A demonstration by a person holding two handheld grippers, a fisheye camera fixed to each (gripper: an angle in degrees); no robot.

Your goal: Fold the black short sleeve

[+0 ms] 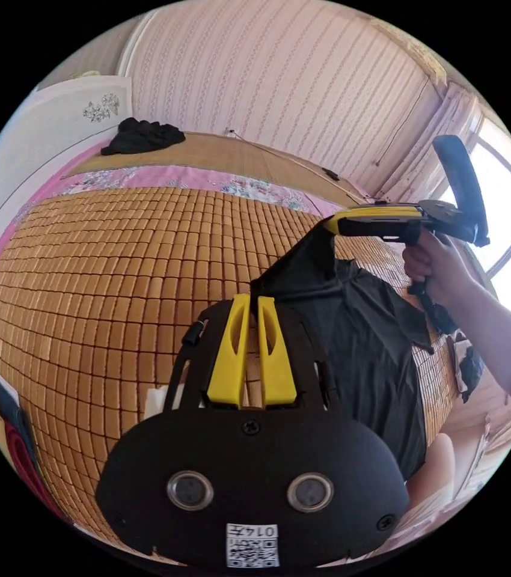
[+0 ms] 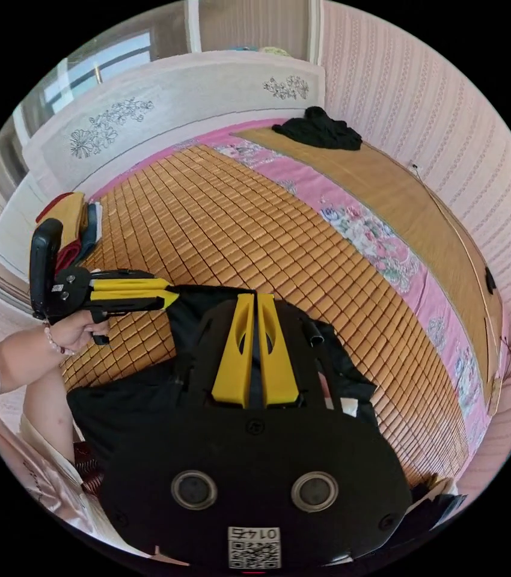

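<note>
Left gripper view: left tongs, yellow jaws nearly together, clamped on a raised edge of the black short sleeve. Garment lifted from the woven bamboo mat of the bed, draped down toward the person at lower right. Right tongs seen from the side at upper right, held by a hand, jaws pressed together on another raised part of the same garment, fabric taut between the two grips. Second dark garment heaped at the far end of the bed, well apart, near the headboard. Pink floral sheet beside the mat.

Right gripper view: right tongs, jaws close together with black fabric between them. Black short sleeve spread below and to both sides. Left tongs entering from the left, jaws closed on the garment's edge, held in a hand. Folded coloured cloths stacked at the mat's far left edge.
</note>
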